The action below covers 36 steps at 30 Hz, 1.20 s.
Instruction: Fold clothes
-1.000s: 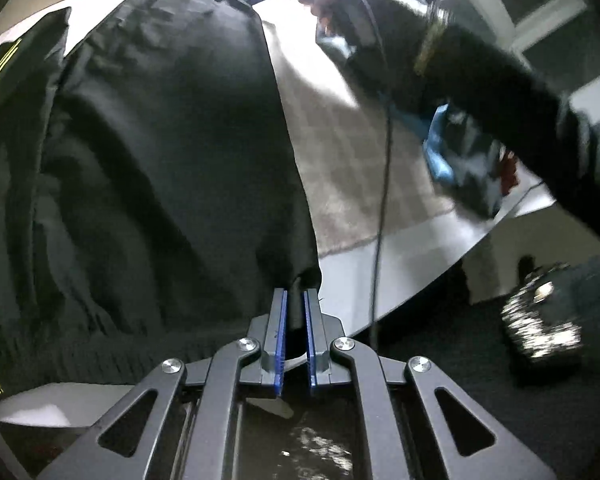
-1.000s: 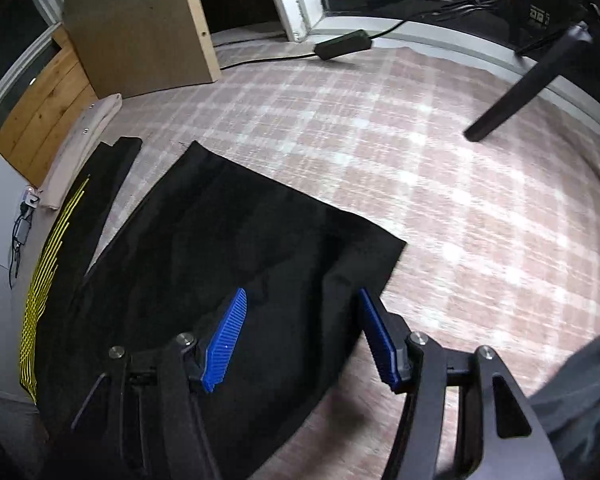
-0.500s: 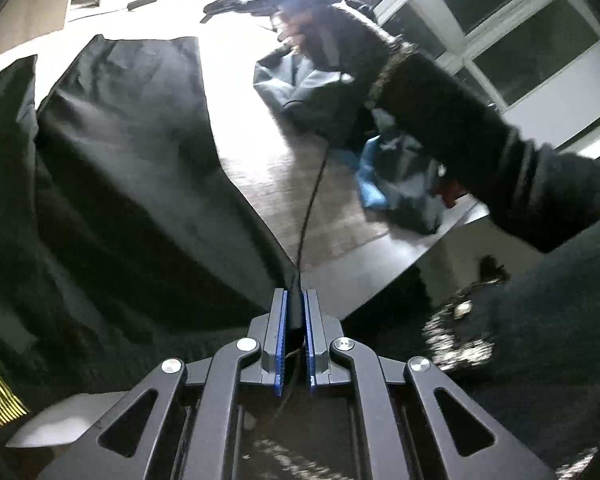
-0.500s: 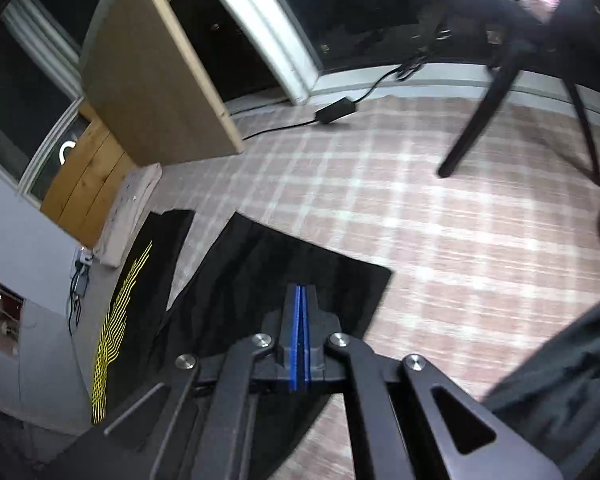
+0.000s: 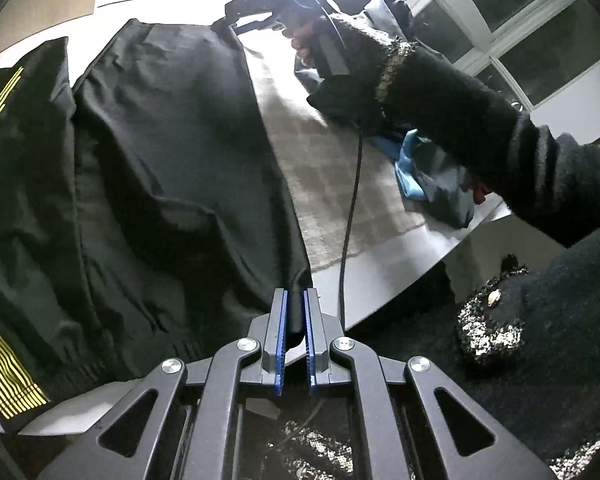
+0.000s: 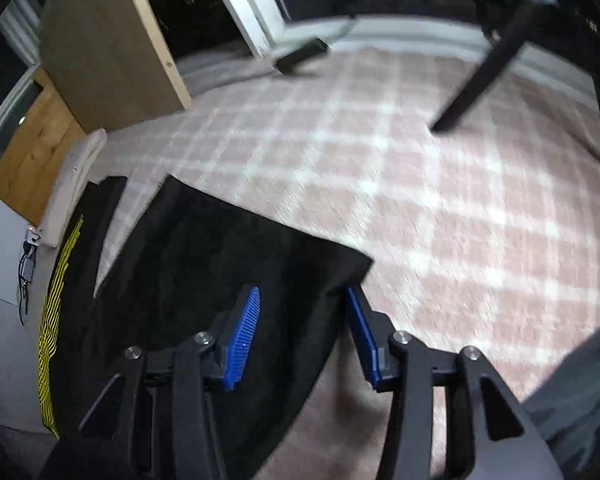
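Observation:
A black garment lies spread on the checked cloth. My left gripper is shut on the garment's near right corner at the table edge. At the far corner, a hand in a black sleeve holds my right gripper. In the right wrist view the right gripper stands open, its blue pads either side of the black garment's corner edge. Nothing is pinched between them.
A dark garment with yellow stripes lies left of the black one, also visible as yellow stripes. Blue and grey clothes are heaped at the right. A black cable hangs down. A wooden board and chair legs stand beyond.
My right gripper was open, shut half a second ago, and is open again over the garment's far corner. The left gripper has kept its hold on the near corner.

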Motion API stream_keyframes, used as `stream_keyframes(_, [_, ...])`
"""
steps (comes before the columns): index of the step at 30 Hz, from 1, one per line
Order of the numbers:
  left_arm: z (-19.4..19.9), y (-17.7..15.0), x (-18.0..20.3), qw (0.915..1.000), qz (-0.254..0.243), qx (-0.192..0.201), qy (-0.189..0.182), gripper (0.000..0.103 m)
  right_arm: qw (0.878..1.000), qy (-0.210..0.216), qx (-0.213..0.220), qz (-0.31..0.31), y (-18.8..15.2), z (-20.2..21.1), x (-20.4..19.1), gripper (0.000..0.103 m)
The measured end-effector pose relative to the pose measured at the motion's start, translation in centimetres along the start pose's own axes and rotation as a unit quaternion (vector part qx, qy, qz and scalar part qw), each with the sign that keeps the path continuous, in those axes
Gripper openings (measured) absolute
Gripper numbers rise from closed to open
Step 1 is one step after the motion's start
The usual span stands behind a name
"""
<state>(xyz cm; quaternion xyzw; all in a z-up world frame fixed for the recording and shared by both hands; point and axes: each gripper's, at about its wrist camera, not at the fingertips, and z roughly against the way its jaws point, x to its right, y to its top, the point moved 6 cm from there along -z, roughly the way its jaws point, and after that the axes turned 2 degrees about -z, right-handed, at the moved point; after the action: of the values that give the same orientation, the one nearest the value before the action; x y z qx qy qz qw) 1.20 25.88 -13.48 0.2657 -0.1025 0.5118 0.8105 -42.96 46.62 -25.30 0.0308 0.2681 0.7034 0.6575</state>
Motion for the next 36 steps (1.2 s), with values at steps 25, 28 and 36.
stream_keyframes(25, [2.5, 0.1, -1.5, 0.9947, 0.041, 0.074, -0.058, 0.007, 0.994, 0.024, 0.082, 0.063, 6.8, 10.1, -10.1, 0.001])
stream_keyframes(28, [5.7, -1.4, -5.2, 0.9881, 0.084, 0.122, -0.042, 0.007, 0.992, 0.033, 0.083, 0.089, 8.3, 9.2, -14.6, 0.001])
stream_keyframes(36, [7.8, -10.0, -17.1, 0.9603, 0.234, 0.15, 0.016, 0.007, 0.975, 0.051, 0.035, 0.212, 11.5, -1.5, -34.6, 0.001])
